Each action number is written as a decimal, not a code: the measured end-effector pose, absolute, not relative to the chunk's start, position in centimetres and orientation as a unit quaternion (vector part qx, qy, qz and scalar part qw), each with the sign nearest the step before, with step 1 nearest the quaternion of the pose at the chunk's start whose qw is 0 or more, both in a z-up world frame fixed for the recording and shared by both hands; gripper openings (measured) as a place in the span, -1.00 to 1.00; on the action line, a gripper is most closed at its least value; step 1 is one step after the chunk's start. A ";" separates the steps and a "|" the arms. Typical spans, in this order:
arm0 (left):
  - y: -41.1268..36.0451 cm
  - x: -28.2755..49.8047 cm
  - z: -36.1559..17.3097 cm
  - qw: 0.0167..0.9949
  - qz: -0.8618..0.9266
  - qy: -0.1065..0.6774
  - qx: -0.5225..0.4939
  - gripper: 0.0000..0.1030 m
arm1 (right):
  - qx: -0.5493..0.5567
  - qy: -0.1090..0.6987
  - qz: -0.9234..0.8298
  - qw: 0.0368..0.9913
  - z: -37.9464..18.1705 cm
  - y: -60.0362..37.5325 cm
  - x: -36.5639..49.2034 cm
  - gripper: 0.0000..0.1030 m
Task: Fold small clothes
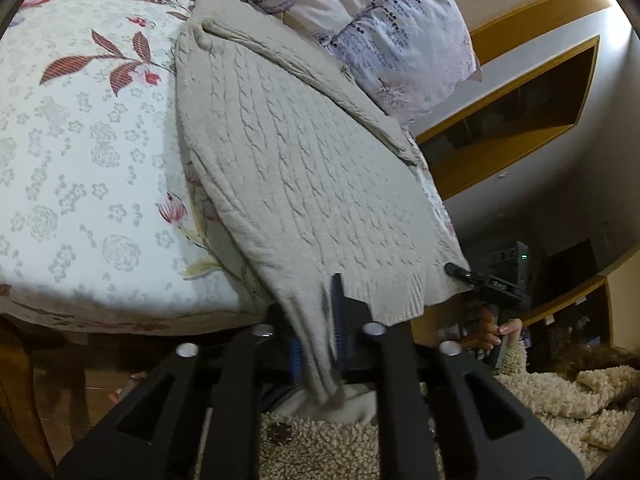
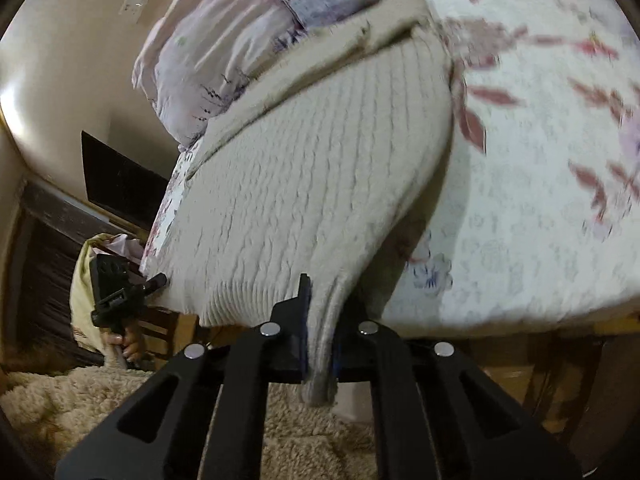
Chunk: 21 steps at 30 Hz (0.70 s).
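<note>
Both hem corners pinched: left tongs (image 1: 334, 320) clamped on the cream cable-knit sweater (image 1: 288, 152), right tongs (image 2: 320, 332) clamped likewise. Lying flat on the floral-sheeted bed (image 1: 80, 140), hem overhanging the edge. Fold just starting; next, probably lifting both corners together toward the collar.

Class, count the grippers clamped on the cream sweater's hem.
2: the left gripper pinches one hem corner of the sweater; the right gripper pinches the other.

both grippers are matte black — the left gripper (image 1: 334, 320) and right gripper (image 2: 320, 324) share triangular cut-outs, round silver screws and blue-lined fingers (image 1: 338, 300); a small green light glows on one.
</note>
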State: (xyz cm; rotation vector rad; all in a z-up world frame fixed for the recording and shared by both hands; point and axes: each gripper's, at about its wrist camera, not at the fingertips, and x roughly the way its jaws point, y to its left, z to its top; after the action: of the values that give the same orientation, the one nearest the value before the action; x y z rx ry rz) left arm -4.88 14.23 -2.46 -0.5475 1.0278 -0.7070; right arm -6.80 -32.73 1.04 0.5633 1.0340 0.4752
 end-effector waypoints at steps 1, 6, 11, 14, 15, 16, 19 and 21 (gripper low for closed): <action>14.4 -4.9 -2.3 0.780 -0.325 0.472 -0.252 -0.86 | 0.257 0.471 0.221 0.814 1.6 -32.9 -6.9 -0.86; 15.2 -4.3 -0.2 0.809 -0.306 0.442 -0.239 -0.88 | 0.206 0.397 0.191 0.874 5.3 -33.0 -6.7 -0.86; 15.4 -3.0 2.1 0.843 -0.276 0.409 -0.214 -0.88 | 0.159 0.336 0.169 0.913 8.0 -32.6 -5.3 -0.86; 15.2 -1.7 3.4 0.859 -0.260 0.395 -0.197 -0.88 | 0.140 0.308 0.158 0.928 9.0 -32.5 -4.3 -0.86; 15.2 -1.2 4.0 0.866 -0.251 0.388 -0.192 -0.88 | 0.134 0.300 0.153 0.932 9.3 -32.4 -4.1 -0.86; 15.2 -0.7 4.5 0.872 -0.244 0.382 -0.187 -0.88 | 0.129 0.291 0.147 0.937 9.6 -32.3 -3.7 -0.86; 14.9 0.9 6.0 0.886 -0.224 0.365 -0.177 -0.89 | 0.122 0.265 0.131 0.948 10.6 -32.3 -2.4 -0.86; 14.5 2.2 7.2 0.895 -0.218 0.350 -0.168 -0.89 | 0.119 0.255 0.128 0.951 11.3 -32.3 -1.3 -0.86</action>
State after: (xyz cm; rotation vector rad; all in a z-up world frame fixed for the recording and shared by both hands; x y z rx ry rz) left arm 2.16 14.52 7.16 -0.3482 0.7265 -0.4515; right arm -1.32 -32.33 11.28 0.2415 0.5181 0.2607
